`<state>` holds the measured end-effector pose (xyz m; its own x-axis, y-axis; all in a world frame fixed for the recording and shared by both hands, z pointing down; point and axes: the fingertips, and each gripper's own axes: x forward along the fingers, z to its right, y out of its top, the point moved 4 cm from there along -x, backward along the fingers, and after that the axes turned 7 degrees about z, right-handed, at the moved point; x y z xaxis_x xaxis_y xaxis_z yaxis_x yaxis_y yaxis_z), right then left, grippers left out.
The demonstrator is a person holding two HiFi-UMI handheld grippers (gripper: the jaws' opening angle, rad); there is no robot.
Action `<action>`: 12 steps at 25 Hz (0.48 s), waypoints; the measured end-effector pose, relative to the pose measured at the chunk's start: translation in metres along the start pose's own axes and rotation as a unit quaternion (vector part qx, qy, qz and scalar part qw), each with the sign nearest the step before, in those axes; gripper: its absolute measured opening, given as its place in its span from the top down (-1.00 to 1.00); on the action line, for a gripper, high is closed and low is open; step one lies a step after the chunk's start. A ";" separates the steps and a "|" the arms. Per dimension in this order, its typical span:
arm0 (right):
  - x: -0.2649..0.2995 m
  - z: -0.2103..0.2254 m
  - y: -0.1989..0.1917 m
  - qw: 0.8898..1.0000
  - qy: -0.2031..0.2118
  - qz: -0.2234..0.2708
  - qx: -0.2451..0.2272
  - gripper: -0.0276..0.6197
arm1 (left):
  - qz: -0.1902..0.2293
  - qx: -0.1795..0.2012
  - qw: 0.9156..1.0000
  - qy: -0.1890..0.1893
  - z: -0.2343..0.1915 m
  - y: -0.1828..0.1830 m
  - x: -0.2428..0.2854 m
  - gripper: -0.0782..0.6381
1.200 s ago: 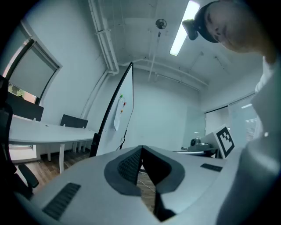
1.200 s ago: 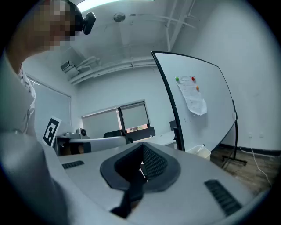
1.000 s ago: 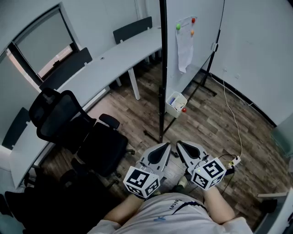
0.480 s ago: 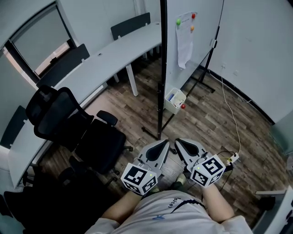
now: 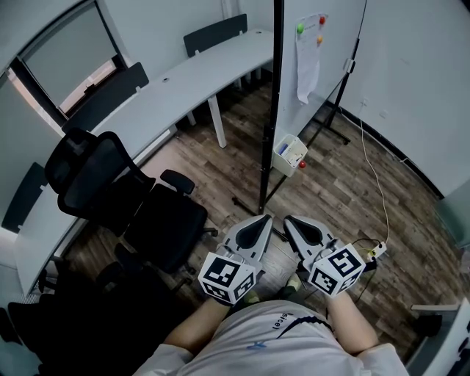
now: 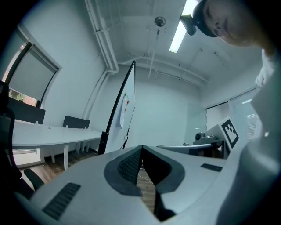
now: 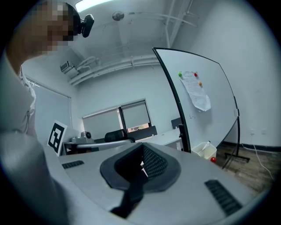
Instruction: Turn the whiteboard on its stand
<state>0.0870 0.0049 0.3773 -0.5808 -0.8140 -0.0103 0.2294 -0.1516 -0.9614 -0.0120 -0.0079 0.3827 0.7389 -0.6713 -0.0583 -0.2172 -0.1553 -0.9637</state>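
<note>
Facing the whiteboard (image 5: 290,110), which stands edge-on on the floor just ahead, I have the left claw (image 5: 258,220) and right claw (image 5: 294,222) both closed and empty. I judge the board rigid, bulky and slick-faced; grip its black frame (image 5: 270,125).

Black office chair (image 5: 103,185), curved white desk (image 5: 180,82), wood floor (image 5: 338,204)

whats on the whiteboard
A sheet of paper hangs on the whiteboard, with a green magnet, a red magnet and an orange magnet near its top. The board's other face is turned away, so anything on it is hidden.
</note>
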 end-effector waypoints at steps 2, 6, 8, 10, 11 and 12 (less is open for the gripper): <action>0.000 0.000 0.001 1.000 -0.005 0.004 0.001 0.88 | -0.001 0.003 1.000 -0.001 -0.003 0.000 0.002 0.75; 0.001 0.000 0.001 1.000 -0.013 0.005 0.000 0.88 | -0.004 0.004 1.000 -0.011 -0.006 -0.001 0.005 0.75; 0.001 -0.001 -0.001 1.000 -0.019 0.005 0.000 0.88 | -0.008 0.004 1.000 -0.016 -0.008 -0.003 0.007 0.75; 0.001 0.000 -0.003 1.000 -0.025 0.005 0.000 0.88 | -0.011 0.006 1.000 -0.021 -0.010 -0.005 0.010 0.75; 0.001 0.001 -0.003 1.000 -0.028 0.005 0.000 0.88 | -0.012 0.007 1.000 -0.022 -0.011 -0.006 0.012 0.75; 0.001 0.002 -0.004 0.999 -0.032 0.006 0.000 0.88 | -0.013 0.007 1.000 -0.022 -0.013 -0.007 0.015 0.75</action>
<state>0.0873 0.0035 0.3816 -0.5278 -0.8494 -0.0038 0.2362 -0.1425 -0.9612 -0.0078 -0.0261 0.3919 0.7718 -0.6343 -0.0451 -0.1893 -0.1615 -0.9686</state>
